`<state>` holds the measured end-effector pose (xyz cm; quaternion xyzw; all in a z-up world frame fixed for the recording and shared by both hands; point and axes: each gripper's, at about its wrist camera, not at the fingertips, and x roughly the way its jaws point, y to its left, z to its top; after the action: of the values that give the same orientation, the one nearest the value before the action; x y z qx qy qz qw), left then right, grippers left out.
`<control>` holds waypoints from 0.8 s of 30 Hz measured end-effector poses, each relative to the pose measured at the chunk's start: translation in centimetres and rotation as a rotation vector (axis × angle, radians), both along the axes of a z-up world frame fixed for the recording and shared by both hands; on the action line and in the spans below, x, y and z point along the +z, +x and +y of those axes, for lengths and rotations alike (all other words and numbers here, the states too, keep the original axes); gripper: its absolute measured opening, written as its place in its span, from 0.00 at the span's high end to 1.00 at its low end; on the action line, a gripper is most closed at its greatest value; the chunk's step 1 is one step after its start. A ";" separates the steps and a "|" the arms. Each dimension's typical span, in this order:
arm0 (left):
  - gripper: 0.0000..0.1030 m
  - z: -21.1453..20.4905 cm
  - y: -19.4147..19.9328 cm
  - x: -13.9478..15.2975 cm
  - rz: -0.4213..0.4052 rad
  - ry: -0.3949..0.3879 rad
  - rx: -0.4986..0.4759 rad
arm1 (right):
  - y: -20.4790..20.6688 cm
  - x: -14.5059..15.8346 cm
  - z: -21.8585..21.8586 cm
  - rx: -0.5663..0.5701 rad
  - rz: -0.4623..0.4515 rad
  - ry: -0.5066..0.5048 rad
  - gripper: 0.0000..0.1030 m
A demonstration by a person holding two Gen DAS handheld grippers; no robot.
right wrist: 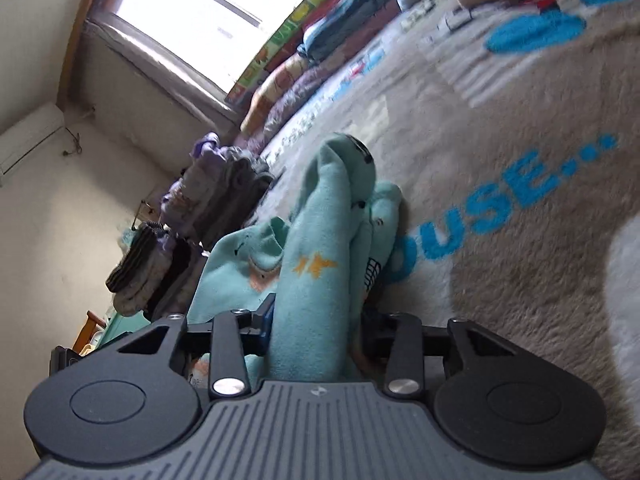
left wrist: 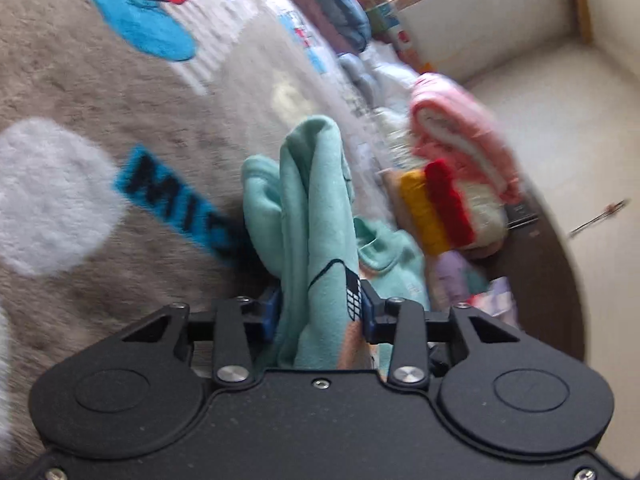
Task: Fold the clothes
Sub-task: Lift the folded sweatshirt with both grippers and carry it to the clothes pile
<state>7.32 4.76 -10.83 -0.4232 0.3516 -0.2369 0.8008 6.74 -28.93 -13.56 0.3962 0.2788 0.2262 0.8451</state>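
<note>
A mint-green child's garment (left wrist: pixel 312 208) with dark line prints and orange stars hangs bunched over the fleece blanket. My left gripper (left wrist: pixel 318 304) is shut on a thick fold of it, cloth filling the gap between the blue pads. In the right wrist view the same garment (right wrist: pixel 320 248) is clamped in my right gripper (right wrist: pixel 316 320), its fabric rising in a tall fold past the fingers. The rest of the garment trails onto the blanket below both grippers.
A grey Mickey Mouse fleece blanket (left wrist: pixel 100 128) covers the bed (right wrist: pixel 520 200). Folded pink, yellow and red clothes (left wrist: pixel 448 184) are stacked at the bed edge. Purple and striped clothes (right wrist: pixel 208 192) pile near the wall. Pillows and quilts (right wrist: pixel 332 36) line the window side.
</note>
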 end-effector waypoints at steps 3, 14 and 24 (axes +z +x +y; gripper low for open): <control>0.65 -2.1 0.8 2.2 -0.052 -0.045 -0.056 | -1.0 2.3 -2.3 -0.040 -0.072 0.054 0.62; 0.65 -21.0 9.9 12.8 -0.239 -0.225 -0.453 | -6.3 13.5 -17.9 -0.433 -0.352 0.101 0.62; 0.65 -40.1 15.7 15.1 -0.218 -0.334 -0.723 | -9.4 16.3 -32.4 -0.760 -0.451 0.059 0.62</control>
<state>23.06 -35.37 4.27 -0.3689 0.3476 -0.6000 0.6190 -2.66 -61.36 2.76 0.4353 -0.0849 -0.0118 0.8962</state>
